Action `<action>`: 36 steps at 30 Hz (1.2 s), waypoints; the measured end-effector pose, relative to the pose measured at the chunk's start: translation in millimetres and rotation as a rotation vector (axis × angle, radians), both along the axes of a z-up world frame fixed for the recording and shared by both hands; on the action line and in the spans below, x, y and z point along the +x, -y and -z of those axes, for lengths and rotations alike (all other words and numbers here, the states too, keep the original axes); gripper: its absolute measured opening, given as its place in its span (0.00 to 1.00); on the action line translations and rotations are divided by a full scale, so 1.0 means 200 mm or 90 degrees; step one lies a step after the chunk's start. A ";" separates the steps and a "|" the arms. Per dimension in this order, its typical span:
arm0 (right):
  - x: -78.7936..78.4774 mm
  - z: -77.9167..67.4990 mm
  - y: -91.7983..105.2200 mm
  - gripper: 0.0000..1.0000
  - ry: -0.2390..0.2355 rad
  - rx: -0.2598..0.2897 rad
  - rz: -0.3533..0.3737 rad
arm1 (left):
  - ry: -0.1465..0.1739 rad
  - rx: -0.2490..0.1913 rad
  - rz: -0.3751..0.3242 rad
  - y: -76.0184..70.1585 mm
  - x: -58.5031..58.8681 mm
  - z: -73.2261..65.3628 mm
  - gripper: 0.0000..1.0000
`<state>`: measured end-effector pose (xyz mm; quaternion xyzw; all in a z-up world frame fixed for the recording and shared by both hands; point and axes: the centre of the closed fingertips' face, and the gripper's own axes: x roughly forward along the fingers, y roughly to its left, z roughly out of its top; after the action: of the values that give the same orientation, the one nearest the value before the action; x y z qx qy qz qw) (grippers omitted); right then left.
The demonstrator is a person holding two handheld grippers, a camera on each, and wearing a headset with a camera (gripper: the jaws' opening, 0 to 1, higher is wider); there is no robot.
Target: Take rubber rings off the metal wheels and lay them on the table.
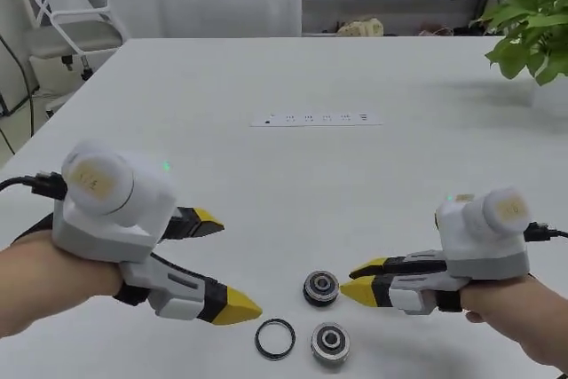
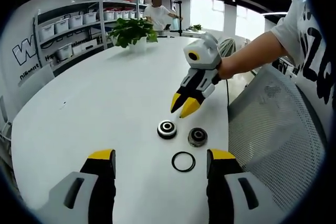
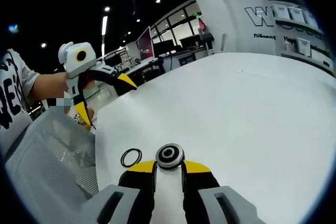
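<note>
Two small metal wheels lie near the table's front edge. The farther wheel has a black rubber ring around it. The nearer wheel shows a grey metal rim. A loose black rubber ring lies flat just left of it. My right gripper has only a narrow gap between its jaws, and its tips sit just short of the ringed wheel, holding nothing. My left gripper is wide open and empty, left of the ring.
A white power strip lies flush in the middle of the white table. A green plant stands at the far right. Chairs stand beyond the far edge.
</note>
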<state>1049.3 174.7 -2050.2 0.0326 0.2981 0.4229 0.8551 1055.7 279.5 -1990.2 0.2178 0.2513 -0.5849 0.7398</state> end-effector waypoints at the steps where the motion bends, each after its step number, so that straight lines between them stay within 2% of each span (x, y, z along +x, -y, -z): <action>1: 0.00 0.01 0.00 0.16 0.000 -0.002 -0.001 | 0.001 0.001 0.001 0.01 0.00 0.00 0.68; 13: 0.00 0.05 0.01 0.17 0.001 -0.017 -0.004 | -0.009 0.005 0.013 0.09 0.04 0.06 0.65; 22: 0.00 0.05 0.00 0.19 0.006 -0.023 -0.008 | -0.014 0.006 0.015 0.13 0.06 0.10 0.62; 36: 0.00 0.06 -0.01 0.20 0.008 -0.028 -0.013 | -0.024 0.014 0.022 0.20 0.06 0.17 0.56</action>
<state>1048.4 177.1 -2062.8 0.0081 0.3021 0.4254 0.8530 1066.9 239.4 -2025.0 0.2194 0.2677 -0.5990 0.7221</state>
